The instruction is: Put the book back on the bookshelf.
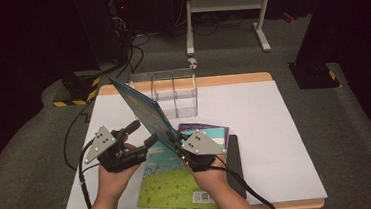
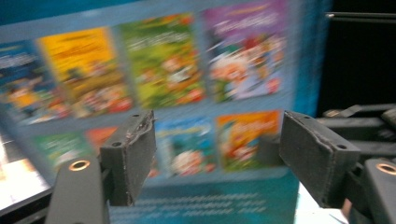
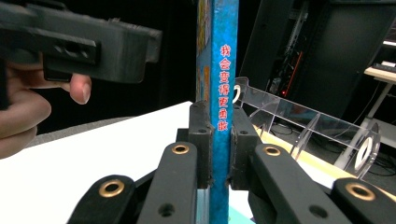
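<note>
Right gripper (image 1: 178, 146), lower centre of the high view: jaws are clamped on the spine of a blue picture book (image 1: 141, 109). In the right gripper view the two black pads (image 3: 201, 140) are seen pressed flat against either side of the book's (image 3: 224, 60) narrow blue spine, which bears a column of red characters and rises straight up through the centre of the frame.

The book is held clear of the table (image 1: 255, 129), tilted, its upper corner reaching toward the upper left of the high view, just in front of a clear plastic divided rack (image 1: 172, 88) that stands at the far edge of the white table top.

Left gripper (image 1: 142, 131), lower left of centre in the high view: jaws are spread apart, with nothing gripped; the tips are just beside the book's lower cover. In the left gripper view the two pads (image 2: 133, 149) are seen wide apart, and the book's back cover (image 2: 163, 70), printed with small coloured cover pictures, is seen blurred behind them.

On the table beneath the hands, a green picture book (image 1: 167, 181) is laid flat at the lower centre, and a purple and teal book (image 1: 210, 131) is laid partly under the right gripper. A dark flat object (image 1: 233, 156) is noted at the right of these.
</note>
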The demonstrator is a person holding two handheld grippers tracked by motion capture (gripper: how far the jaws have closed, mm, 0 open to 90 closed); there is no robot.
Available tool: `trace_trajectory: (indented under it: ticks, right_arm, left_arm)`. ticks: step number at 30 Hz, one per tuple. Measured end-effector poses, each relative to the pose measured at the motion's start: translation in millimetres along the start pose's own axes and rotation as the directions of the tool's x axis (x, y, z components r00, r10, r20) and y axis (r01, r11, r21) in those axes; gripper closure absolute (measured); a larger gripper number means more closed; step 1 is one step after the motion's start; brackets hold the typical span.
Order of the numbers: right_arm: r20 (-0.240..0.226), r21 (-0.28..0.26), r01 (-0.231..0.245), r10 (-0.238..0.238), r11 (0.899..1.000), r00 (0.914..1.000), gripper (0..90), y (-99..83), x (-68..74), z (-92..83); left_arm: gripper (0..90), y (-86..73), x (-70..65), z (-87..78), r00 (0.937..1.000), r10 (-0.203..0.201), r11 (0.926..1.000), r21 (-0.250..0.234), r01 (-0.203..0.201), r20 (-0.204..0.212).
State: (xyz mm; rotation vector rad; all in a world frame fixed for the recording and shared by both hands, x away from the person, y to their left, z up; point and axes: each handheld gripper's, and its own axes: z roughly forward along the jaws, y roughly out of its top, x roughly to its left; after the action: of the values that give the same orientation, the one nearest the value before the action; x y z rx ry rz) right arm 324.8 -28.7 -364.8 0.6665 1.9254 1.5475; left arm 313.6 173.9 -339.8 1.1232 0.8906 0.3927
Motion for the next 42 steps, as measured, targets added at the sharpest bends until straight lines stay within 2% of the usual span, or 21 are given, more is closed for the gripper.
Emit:
trace_trajectory:
  ticks: [6,12,16,20,25,29,32,36,42]
  right_arm:
    - [-0.001,-0.003,0.015,-0.015,1.0,0.9999,82.8,-4.1,5.9,0.8]
    - [-0.01,0.011,0.017,-0.017,1.0,0.9998,81.4,-8.0,11.6,2.3]
    - [-0.031,0.017,0.02,-0.02,1.0,0.9993,78.8,-7.6,15.5,2.9]
    - [-0.08,0.023,0.02,-0.018,1.0,0.9967,73.0,-7.4,21.5,4.8]
    - [-0.167,0.039,0.015,-0.008,0.999,0.986,66.3,-8.2,30.9,5.8]
    - [-0.208,0.048,0.038,-0.027,0.998,0.9777,64.5,-9.8,38.6,7.4]
    - [-0.228,0.054,0.049,-0.035,0.997,0.9729,62.0,-10.5,43.2,9.5]
    - [-0.249,0.073,0.05,-0.031,0.996,0.9679,59.5,-11.8,44.3,12.4]
    - [-0.264,0.103,0.043,-0.015,0.994,0.9645,52.5,-16.1,38.5,6.4]
  left_arm:
    - [24.2,-3.1,-6.9,9.1,0.9984,-0.05,0.9986,0.018,0.05,0.026]
    - [19.0,-8.9,-9.5,9.8,0.9986,-0.048,0.9988,0.011,0.048,0.02]
    - [16.3,-12.1,-11.9,7.5,0.9997,-0.026,0.9997,-0.003,0.026,-0.001]
    - [15.4,-13.2,-12.3,3.4,0.9994,-0.014,0.9998,-0.015,0.013,-0.031]
    - [16.6,-14.0,-7.4,-4.7,0.9976,0.002,0.9998,-0.022,-0.003,-0.069]
    - [18.5,-14.8,-4.1,-9.3,0.9954,0.025,0.9994,-0.023,-0.027,-0.092]
    - [21.0,-15.7,-0.5,-12.3,0.9921,0.053,0.9984,-0.012,-0.055,-0.114]
    - [21.7,-15.2,2.5,-16.5,0.991,0.066,0.9977,-0.006,-0.067,-0.117]
    - [22.9,-14.6,3.4,-19.1,0.9869,0.092,0.9956,-0.002,-0.093,-0.132]
